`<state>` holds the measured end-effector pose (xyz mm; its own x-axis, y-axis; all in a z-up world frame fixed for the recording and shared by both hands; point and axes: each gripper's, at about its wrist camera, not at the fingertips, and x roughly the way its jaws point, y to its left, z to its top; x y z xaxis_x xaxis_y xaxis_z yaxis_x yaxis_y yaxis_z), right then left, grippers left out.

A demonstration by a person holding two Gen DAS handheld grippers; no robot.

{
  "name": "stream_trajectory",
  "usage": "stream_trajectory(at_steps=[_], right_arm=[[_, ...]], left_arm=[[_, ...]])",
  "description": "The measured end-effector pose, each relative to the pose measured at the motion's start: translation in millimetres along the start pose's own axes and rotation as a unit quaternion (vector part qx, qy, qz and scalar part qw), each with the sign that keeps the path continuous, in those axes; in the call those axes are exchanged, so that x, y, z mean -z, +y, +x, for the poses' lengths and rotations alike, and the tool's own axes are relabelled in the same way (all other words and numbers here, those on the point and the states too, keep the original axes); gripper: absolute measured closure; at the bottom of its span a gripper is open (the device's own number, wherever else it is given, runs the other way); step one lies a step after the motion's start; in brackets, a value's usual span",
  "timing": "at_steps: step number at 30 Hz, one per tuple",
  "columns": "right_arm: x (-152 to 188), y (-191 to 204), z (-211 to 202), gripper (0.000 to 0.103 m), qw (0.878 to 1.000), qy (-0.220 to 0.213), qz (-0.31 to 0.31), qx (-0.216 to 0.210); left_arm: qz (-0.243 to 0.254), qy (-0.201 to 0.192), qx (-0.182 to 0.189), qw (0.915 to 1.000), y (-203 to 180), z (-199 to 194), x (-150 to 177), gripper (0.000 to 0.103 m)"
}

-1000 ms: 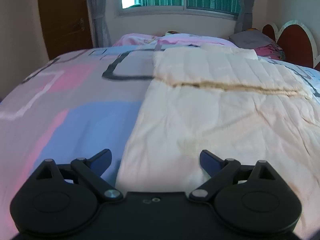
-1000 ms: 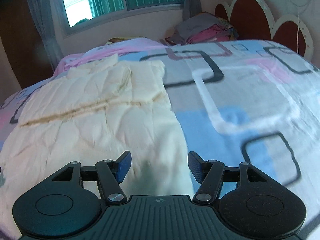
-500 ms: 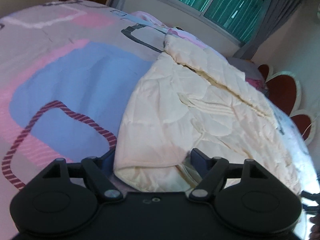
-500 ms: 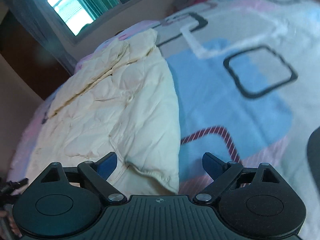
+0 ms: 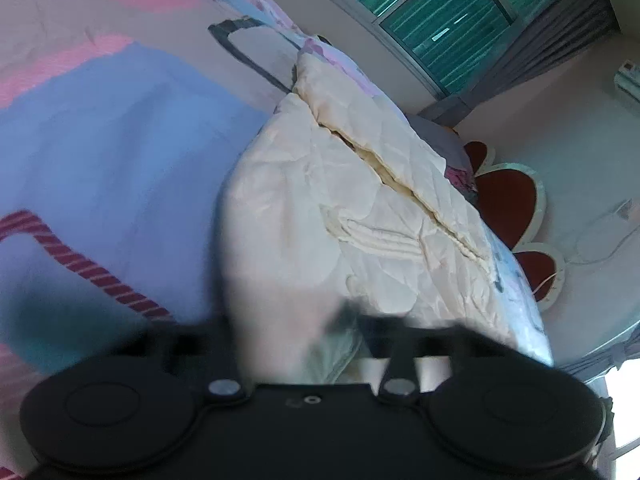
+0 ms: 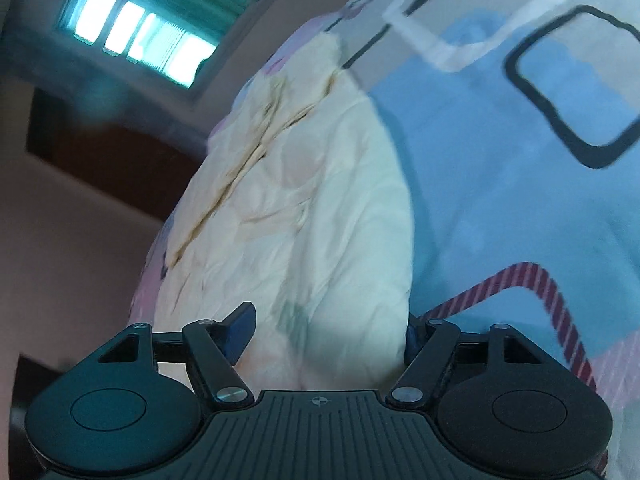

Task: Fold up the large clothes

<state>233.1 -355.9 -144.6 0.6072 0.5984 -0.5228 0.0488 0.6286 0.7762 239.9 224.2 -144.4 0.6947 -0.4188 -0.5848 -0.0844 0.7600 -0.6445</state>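
A large cream garment (image 5: 360, 208) lies spread on the bed, partly folded with a seam running along it. It also shows in the right wrist view (image 6: 304, 216). My left gripper (image 5: 288, 332) is at the garment's near left corner; the cloth bulges between its jaws, which are blurred by motion. My right gripper (image 6: 328, 328) is at the near right corner, its jaws wide apart with a thick fold of the cloth between them.
The bed carries a patterned sheet (image 5: 100, 152) in blue, pink and grey with dark outlines. A window with green blinds (image 5: 448, 20) is beyond the bed. A red scalloped headboard (image 5: 508, 200) is at the right.
Both grippers have moved down to the near hem and tilted steeply. The hem now lifts and bulges between both pairs of jaws, where it lay flat before.
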Motion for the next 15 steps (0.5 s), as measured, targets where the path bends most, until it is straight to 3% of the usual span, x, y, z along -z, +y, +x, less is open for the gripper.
stream_trajectory(at_steps=[2,7,9,12,15], right_arm=[[2,-1,-8,0.084,1.0,-0.017,0.01,-0.014],[8,-6,2,0.084,0.999,-0.006,0.008,0.033],[6,-8,2,0.084,0.999,-0.004,0.025,0.026],[-1,2,-9,0.088,1.0,-0.028,0.008,-0.002],[-17,22,-23,0.089,0.998,-0.052,-0.014,-0.025]], left_arm=[[-0.011,-0.02,0.016,0.9996,4,-7,2,0.093],[-0.016,-0.003,-0.019,0.9997,6,5,7,0.087],[-0.026,-0.004,-0.016,0.9995,6,7,4,0.087],[-0.014,-0.021,-0.004,0.9997,0,-1,-2,0.094],[-0.002,-0.045,0.018,0.9988,-12,-13,-13,0.095]])
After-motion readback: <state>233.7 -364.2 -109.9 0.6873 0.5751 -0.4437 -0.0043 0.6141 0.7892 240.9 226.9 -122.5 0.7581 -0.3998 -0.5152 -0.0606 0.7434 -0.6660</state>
